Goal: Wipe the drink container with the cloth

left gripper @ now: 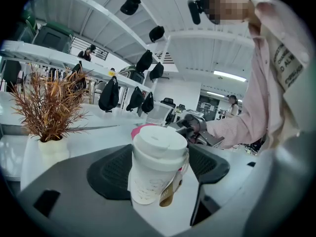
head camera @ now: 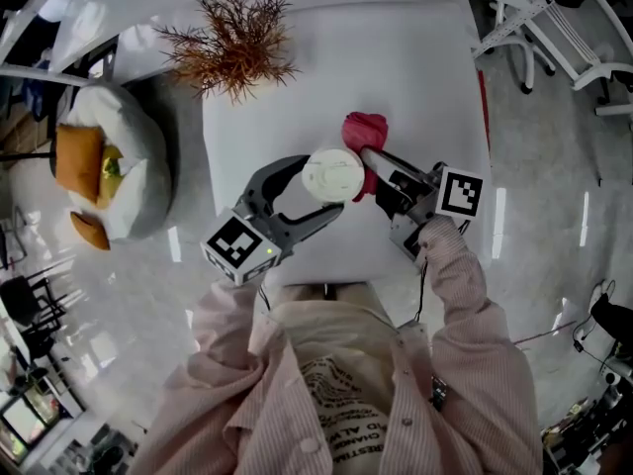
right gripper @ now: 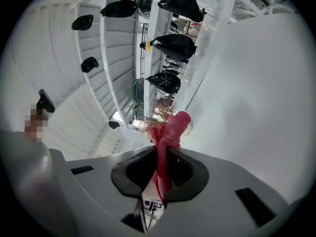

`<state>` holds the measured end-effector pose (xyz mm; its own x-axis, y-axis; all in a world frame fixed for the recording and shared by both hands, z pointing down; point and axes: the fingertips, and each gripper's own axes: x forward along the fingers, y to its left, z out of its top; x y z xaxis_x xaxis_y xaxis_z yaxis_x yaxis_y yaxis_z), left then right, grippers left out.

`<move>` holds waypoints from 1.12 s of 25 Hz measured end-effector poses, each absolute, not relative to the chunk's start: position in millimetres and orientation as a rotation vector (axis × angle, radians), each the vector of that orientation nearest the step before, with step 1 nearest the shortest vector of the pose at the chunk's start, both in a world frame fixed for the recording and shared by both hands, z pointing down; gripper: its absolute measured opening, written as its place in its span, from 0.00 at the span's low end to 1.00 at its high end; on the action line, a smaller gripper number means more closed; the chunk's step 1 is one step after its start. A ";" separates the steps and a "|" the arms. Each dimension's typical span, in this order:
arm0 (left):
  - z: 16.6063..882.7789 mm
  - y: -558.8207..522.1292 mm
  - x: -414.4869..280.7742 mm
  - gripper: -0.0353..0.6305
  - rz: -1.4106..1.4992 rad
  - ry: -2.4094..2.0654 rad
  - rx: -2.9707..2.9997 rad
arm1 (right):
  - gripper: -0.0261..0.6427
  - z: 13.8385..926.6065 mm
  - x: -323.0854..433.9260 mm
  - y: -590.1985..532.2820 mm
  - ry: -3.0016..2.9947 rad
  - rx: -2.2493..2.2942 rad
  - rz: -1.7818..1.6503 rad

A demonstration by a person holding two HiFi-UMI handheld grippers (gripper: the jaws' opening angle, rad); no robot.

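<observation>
A white paper cup (head camera: pixel 333 171) with a white lid stands on the white table (head camera: pixel 396 67). My left gripper (head camera: pixel 318 188) reaches in from the near left and is shut on the cup, one finger on each side. In the left gripper view the cup (left gripper: pixel 154 169) fills the gap between the dark pads, and a brown tag hangs on its side. My right gripper (head camera: pixel 372 162) is shut on a red cloth (head camera: pixel 364 132), which is bunched against the cup's right side. In the right gripper view the cloth (right gripper: pixel 173 130) sticks up out of the pinched jaws of that gripper (right gripper: pixel 160 174).
A dried reddish plant (head camera: pixel 232 43) in a white pot stands at the table's far left corner, also seen in the left gripper view (left gripper: pixel 49 107). A white seat with orange cushions (head camera: pixel 109 161) sits on the floor to the left. White chair legs (head camera: pixel 534 28) stand at the far right.
</observation>
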<state>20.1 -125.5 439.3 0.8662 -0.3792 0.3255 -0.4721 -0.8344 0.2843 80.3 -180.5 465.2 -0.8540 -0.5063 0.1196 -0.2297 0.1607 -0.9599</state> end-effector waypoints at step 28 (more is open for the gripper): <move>438.5 -125.6 19.8 0.59 0.332 -0.658 2.623 | 0.10 519.6 63.9 -189.7 2.347 -0.512 -1.943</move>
